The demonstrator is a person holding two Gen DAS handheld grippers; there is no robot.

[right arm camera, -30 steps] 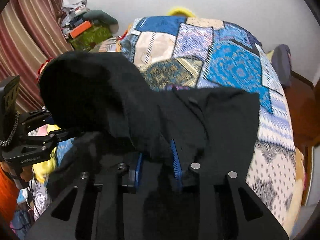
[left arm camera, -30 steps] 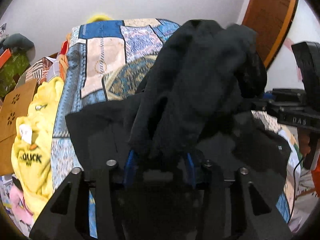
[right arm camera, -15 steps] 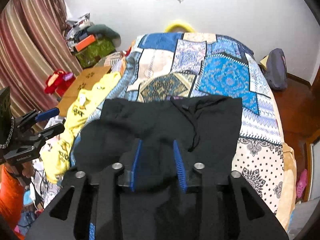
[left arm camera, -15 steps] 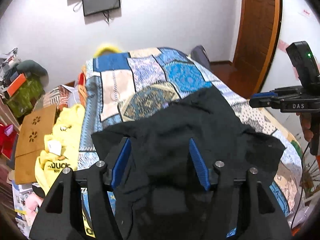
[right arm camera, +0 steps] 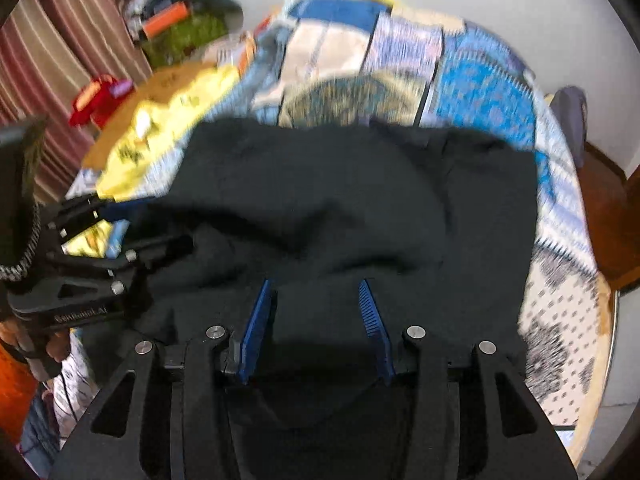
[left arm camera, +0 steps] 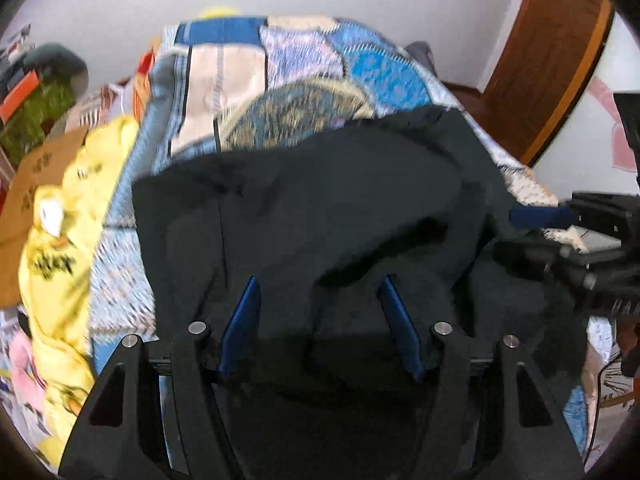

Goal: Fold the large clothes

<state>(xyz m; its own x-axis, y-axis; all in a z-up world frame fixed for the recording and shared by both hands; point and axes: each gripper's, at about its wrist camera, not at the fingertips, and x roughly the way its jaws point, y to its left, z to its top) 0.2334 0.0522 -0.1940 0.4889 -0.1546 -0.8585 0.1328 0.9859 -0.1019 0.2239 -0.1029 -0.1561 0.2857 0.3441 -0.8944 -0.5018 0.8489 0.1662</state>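
Nearest each lens, the blue-padded fingers stand apart with nothing between them: the left gripper (left arm camera: 320, 312) has its jaws spread over dark cloth, and the right gripper (right arm camera: 316, 312) likewise, neither pinching any fabric. Below and beyond them lies the task's thing, a black garment (right arm camera: 360, 200), spread across the near end of the bed on a patchwork bedspread (left arm camera: 288, 80); its far edge runs roughly straight across the quilt, while the near part is rumpled into soft ridges just ahead of the fingertips. The fold appears part done, and the step in hand is judged to be a fresh grip on the near hem. To do it well, each gripper should come down on a single layered edge near an outer corner, close fully before lifting, and both should rise level so that the cloth is carried forward without dragging the layer beneath. The ridges suggest trapped slack, which is best smoothed outward first. To the left of the bed lie a yellow printed garment (left arm camera: 60, 240) and a cardboard sheet (left arm camera: 36, 184). Motion blur hides finer detail.
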